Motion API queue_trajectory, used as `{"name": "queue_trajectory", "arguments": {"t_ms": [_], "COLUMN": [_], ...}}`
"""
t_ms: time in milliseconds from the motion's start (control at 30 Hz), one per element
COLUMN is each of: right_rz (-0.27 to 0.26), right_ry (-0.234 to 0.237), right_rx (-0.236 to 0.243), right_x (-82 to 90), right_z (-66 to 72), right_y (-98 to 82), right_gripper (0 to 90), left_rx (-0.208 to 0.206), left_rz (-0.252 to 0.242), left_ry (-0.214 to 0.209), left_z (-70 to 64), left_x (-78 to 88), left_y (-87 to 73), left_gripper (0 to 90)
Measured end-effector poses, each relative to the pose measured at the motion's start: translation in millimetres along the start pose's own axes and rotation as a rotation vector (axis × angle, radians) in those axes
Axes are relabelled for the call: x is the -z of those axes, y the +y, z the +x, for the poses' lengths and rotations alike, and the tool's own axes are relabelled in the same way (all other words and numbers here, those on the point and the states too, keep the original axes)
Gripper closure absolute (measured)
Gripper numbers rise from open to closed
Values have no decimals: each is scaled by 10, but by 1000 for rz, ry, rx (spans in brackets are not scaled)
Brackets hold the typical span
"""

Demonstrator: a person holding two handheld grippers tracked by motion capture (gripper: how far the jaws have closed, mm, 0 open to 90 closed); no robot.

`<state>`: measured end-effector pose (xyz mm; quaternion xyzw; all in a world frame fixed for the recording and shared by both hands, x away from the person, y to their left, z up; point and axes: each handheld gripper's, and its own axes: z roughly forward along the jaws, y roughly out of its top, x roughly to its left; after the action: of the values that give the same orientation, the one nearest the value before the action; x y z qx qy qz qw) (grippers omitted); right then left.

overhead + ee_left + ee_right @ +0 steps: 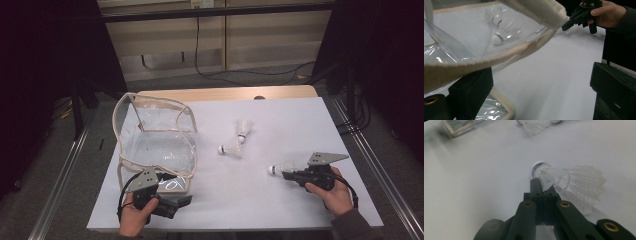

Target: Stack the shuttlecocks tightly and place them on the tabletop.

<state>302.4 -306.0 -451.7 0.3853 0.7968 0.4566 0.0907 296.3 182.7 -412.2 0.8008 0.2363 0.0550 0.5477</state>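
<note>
The shuttlecock (564, 182) lies at the right side of the white table (280, 200), its cork end pointing left toward the table's middle and its feather skirt toward the person's right hand (334, 192). The right gripper (290, 172) has its jaws closed on the shuttlecock: in the right gripper view the two black jaws meet just behind the blue-banded cork, pinching the feather stems, with the skirt fanning out to the right of the jaws. Whether the shuttlecock is clear of the table surface or resting on it cannot be told. Two more shuttlecocks (236, 140) lie near the table's middle, touching or nearly touching each other, well apart from the held one; the high view shows them between the bag and the right gripper. The clear bag (155, 140), trimmed in beige webbing, stands open on the left side of the table. The left gripper (182, 200) sits at the bag's near corner, held by the left hand (135, 215). In the left gripper view the webbing rim (461, 67) crosses in front of the left jaw, and the right jaw stands well off to the side, so the jaws are wide apart; the rim rests against or over one jaw, and no clamping is visible. Through the bag's clear wall that view shows the two loose shuttlecocks beyond.
</note>
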Motion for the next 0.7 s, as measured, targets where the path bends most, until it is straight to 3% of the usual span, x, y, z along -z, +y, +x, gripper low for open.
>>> {"name": "queue_trajectory", "arguments": {"t_ms": [700], "right_rz": [-48], "right_ry": [-16], "right_rx": [-14], "right_x": [-3], "right_z": [-23], "right_y": [183], "right_gripper": [898], "left_rx": [-5], "left_rz": [2], "left_ry": [-1], "left_z": [2], "left_x": [0], "left_y": [-1], "left_gripper": [48]}}
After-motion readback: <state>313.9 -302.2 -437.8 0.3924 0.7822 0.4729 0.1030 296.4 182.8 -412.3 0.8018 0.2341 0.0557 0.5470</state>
